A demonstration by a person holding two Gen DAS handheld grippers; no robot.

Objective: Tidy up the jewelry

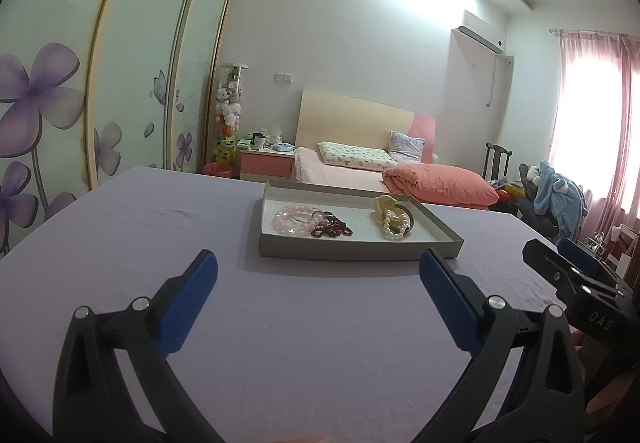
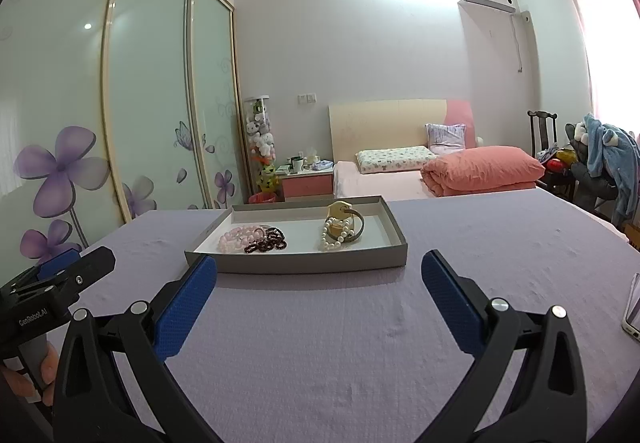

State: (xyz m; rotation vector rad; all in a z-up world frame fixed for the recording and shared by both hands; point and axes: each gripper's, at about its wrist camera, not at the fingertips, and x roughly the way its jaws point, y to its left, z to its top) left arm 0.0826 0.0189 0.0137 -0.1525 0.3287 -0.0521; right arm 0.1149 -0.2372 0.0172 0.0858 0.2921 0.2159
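Lavender tablecloth bears a grey tray of beaded bracelets; both claws gape wide, empty.

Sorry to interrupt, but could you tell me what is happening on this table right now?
A person holds a two-finger gripper in each hand over a table with a lilac cloth. Both the left gripper and the right gripper are open and empty, apart from the grey tray ahead. In the tray lie pink beads and a dark red bracelet together, with a pearl bracelet and yellow piece beside them. Nothing is being gripped at this moment.
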